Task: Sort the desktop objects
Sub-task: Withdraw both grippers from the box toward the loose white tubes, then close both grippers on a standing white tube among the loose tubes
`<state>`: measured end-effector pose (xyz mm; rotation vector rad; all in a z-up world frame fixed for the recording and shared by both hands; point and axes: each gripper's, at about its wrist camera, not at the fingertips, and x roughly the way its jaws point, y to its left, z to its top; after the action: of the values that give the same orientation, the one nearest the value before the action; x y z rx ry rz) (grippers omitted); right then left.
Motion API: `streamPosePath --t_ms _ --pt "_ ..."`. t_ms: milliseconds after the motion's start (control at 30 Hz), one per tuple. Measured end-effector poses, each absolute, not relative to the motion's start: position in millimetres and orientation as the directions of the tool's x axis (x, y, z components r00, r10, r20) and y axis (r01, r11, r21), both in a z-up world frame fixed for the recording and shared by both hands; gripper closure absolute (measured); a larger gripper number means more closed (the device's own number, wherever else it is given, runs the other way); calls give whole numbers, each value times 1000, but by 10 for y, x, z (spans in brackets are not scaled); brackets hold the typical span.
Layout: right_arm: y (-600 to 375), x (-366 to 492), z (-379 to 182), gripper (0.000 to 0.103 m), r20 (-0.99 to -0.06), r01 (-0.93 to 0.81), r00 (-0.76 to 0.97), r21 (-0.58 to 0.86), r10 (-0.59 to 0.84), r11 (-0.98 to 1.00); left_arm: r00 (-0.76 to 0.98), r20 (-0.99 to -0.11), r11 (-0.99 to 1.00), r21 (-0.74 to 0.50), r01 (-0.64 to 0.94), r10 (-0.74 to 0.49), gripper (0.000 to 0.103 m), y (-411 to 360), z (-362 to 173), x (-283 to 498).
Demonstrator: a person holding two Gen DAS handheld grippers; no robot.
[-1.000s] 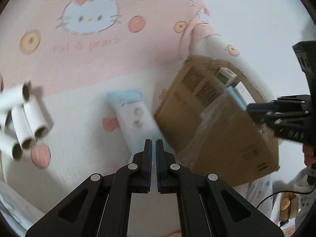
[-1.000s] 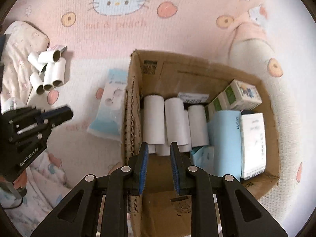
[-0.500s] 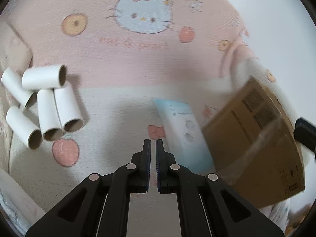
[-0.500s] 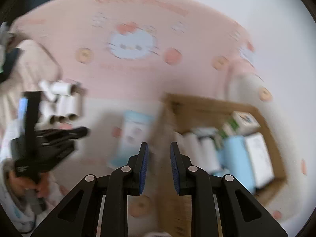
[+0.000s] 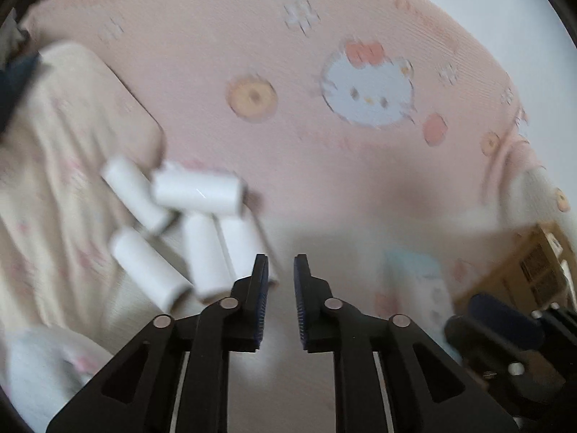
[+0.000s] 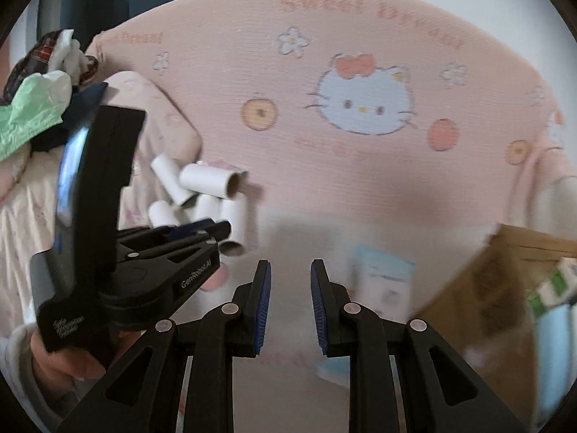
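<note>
Several white cardboard tubes (image 5: 196, 193) lie in a heap on the pink cartoon-cat blanket (image 5: 324, 166), up and left of my left gripper (image 5: 281, 258). Its jaws are opening and nothing is between them. In the right wrist view the same tubes (image 6: 209, 180) lie just beyond the left gripper (image 6: 216, 231), which a hand (image 6: 72, 357) holds. My right gripper (image 6: 290, 263) hovers over the blanket with its jaws a little apart and empty. A light blue tissue pack (image 6: 386, 274) lies flat beside the cardboard box (image 6: 487, 288).
The box (image 5: 533, 270) sits at the right edge, with a green-and-white carton (image 6: 551, 285) inside. A cream pillow (image 5: 72, 151) borders the tubes on the left. Crumpled clothes and a green bag (image 6: 36, 108) are piled at the far left.
Both cameras swung left: the tubes came toward the middle and the box slid to the right edge. The left jaws went from shut to parted. The right jaws kept their gap.
</note>
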<state>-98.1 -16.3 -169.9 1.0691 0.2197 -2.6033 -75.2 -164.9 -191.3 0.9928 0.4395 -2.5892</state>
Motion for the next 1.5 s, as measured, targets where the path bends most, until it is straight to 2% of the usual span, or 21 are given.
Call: streamPosePath --t_ms 67,233,333,433,600,767,867,933,1033,1200,1367,1500 --pt "-241 -1065 -1750 85 -713 368 -654 -7 -254 -930 -704 -680 -878 -190 439 -205 76 -1812 -1868 -715" --pt "-480 -1245 -1878 85 -727 427 -617 13 -302 -904 -678 -709 -779 -311 545 -192 76 -2425 -1850 -635" --pt "-622 -1305 -1986 85 -738 464 -588 30 -333 -886 -656 -681 -724 -268 636 -325 76 -2732 -1756 -545" --pt "-745 -1367 -2088 84 -754 475 -567 30 -332 -879 -658 -642 -646 -317 695 -393 76 -3043 -1717 -454" --pt "-910 -1508 -2256 84 -782 490 -515 67 -351 -869 -659 -709 -567 -445 693 -250 76 -3407 -1942 -526" --pt "-1061 -1660 -2370 84 -804 497 -465 112 -372 -861 -677 -721 -529 -520 671 -149 76 -3624 -2090 -573" --pt "-1181 -1694 -2434 84 -814 512 -442 116 -378 -851 -694 -720 -460 -611 644 -15 76 -3796 -2286 -591" --pt "-1269 -1707 -2482 84 -820 526 -418 132 -391 -840 -704 -710 -397 -645 653 -5 76 -3860 -2350 -525" --pt "-1376 -1708 -2542 84 -826 547 -398 136 -400 -826 -688 -726 -383 -628 678 -28 76 -3930 -2372 -519" --pt "-1486 -1766 -2637 84 -838 559 -368 147 -403 -816 -660 -748 -398 -627 670 68 76 -3895 -2487 -619" --pt "-1524 -1830 -2747 84 -848 541 -326 196 -418 -818 -581 -814 -453 -524 721 17 76 -3818 -2464 -713" --pt "-1542 -1812 -2797 84 -859 548 -320 177 -400 -818 -545 -837 -455 -508 732 57 76 -3815 -2539 -727"
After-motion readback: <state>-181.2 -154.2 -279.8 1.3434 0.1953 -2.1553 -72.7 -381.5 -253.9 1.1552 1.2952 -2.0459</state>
